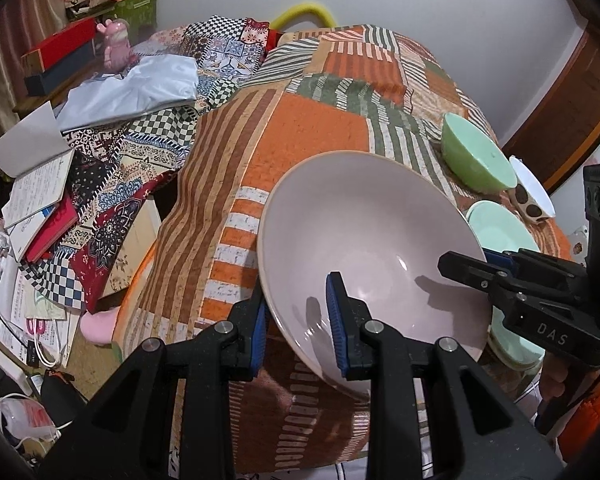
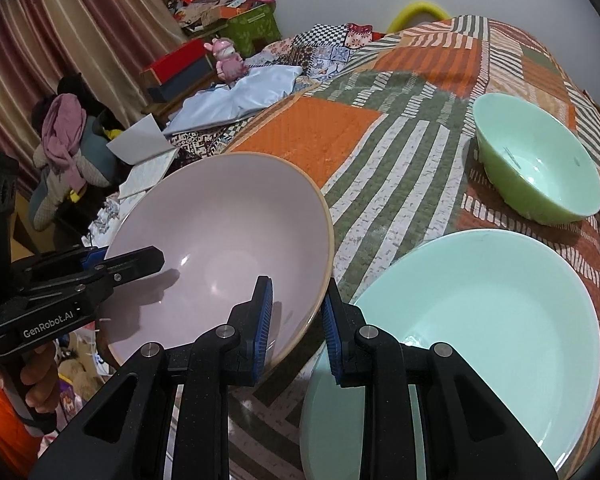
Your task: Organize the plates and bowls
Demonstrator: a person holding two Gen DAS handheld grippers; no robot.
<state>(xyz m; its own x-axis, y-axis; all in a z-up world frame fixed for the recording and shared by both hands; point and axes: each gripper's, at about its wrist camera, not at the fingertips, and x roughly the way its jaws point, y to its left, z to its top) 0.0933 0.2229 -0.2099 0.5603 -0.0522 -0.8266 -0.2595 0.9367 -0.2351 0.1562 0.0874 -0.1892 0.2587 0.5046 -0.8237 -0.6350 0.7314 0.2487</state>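
Observation:
A large pale pink bowl point(image 1: 364, 236) point(image 2: 220, 236) is held tilted above the patchwork cloth point(image 1: 308, 128). My left gripper point(image 1: 300, 328) straddles its near rim, one finger outside and one inside, shut on it. My right gripper point(image 2: 296, 328) straddles the opposite rim the same way, shut on it; it also shows in the left wrist view point(image 1: 480, 268). A mint green plate point(image 2: 480, 328) point(image 1: 500, 228) lies on the cloth beside the bowl. A green bowl point(image 2: 540, 160) point(image 1: 476, 156) stands farther back.
A white bowl with brown dots point(image 1: 532, 196) sits at the right edge. Left of the table are books and papers point(image 1: 36, 200), a folded pale cloth point(image 1: 132, 92), a pink figurine point(image 1: 116, 42) and boxes point(image 1: 60, 52). A wall is behind.

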